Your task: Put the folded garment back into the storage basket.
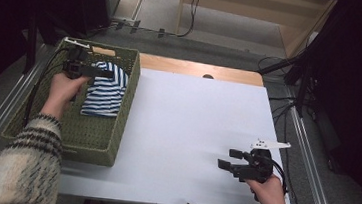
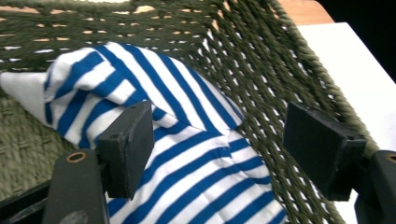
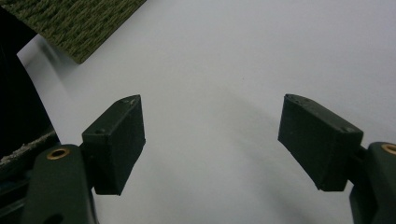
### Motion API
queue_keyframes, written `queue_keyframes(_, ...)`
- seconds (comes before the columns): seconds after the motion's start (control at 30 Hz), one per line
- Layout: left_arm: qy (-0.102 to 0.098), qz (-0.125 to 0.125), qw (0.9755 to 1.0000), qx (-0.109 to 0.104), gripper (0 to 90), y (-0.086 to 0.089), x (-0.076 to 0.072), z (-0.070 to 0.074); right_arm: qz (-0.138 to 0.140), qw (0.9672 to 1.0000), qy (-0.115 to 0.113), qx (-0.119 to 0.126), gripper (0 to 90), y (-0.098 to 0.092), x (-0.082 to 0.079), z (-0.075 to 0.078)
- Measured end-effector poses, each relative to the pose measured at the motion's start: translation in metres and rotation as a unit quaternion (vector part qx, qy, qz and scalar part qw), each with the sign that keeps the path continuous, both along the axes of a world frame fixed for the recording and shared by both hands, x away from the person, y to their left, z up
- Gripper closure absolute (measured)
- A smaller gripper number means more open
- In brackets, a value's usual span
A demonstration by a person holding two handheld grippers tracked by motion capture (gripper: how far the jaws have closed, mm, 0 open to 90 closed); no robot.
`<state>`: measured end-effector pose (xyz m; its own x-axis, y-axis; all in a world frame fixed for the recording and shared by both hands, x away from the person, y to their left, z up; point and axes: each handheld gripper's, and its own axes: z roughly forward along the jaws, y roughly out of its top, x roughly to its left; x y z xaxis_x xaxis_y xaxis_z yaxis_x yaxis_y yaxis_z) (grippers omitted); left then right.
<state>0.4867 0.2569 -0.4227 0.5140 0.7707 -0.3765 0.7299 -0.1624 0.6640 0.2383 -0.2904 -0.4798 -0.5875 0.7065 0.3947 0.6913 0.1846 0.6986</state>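
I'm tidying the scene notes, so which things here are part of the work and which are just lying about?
Part of the work:
- striped cloth, lying in the basket
- green woven basket
- left tongs, open over the cloth

Lying about:
- right tongs, open over the bare white table
- cables on the floor behind
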Motion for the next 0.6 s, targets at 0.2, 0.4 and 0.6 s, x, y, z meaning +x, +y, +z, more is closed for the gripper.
queue_keyframes(0.2, 0.000, -0.001, 0.9998, -0.019, 26.7, 0.000, -0.006, 0.004, -0.001, 1.0000, 0.001, 0.000, 20.8, 0.000, 0.000, 0.000)
queue_keyframes(0.4, 0.010, -0.006, 0.9997, -0.024, 26.7, -0.002, -0.012, 0.005, -0.001, 1.0000, 0.001, -0.001, 20.8, 0.001, 0.000, 0.000)
queue_keyframes(0.6, 0.010, -0.028, 0.9992, -0.028, 26.7, -0.009, -0.019, 0.005, -0.002, 1.0000, 0.001, -0.001, 20.9, 0.001, 0.000, 0.000)
